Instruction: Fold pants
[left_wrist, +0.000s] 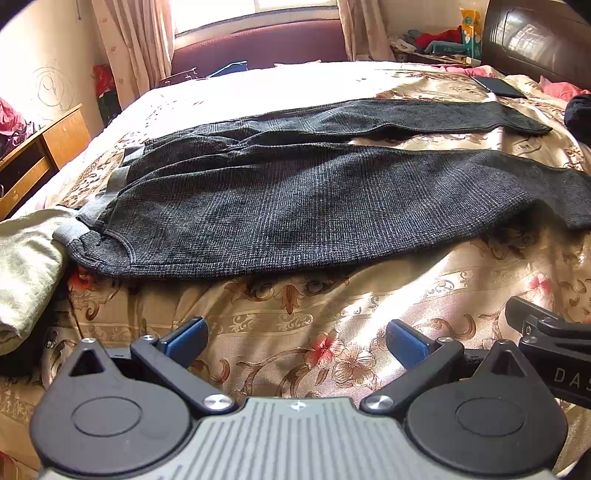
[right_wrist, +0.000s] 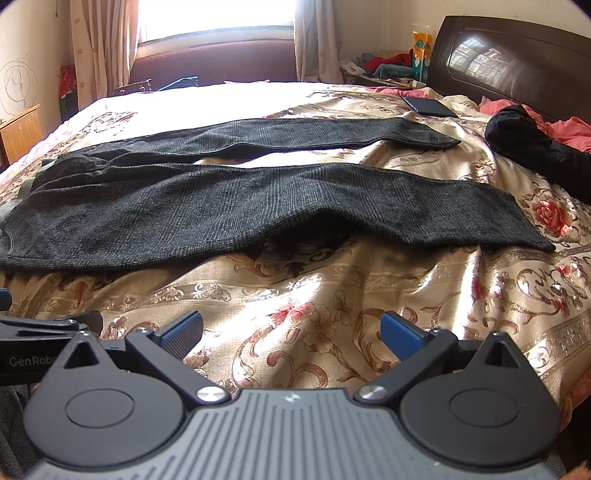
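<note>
While both jaws gape empty, pants (left_wrist: 295, 206) lie spread well beyond.

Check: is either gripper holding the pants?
No, the left gripper and right gripper are open, short of the pants.

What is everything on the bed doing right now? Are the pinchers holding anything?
pants: spread flat, unfolded, legs apart.
left gripper: open, holding nothing.
right gripper: open, holding nothing.
bedspread: wrinkled.
black tablet: lying flat, screen dark.
</note>
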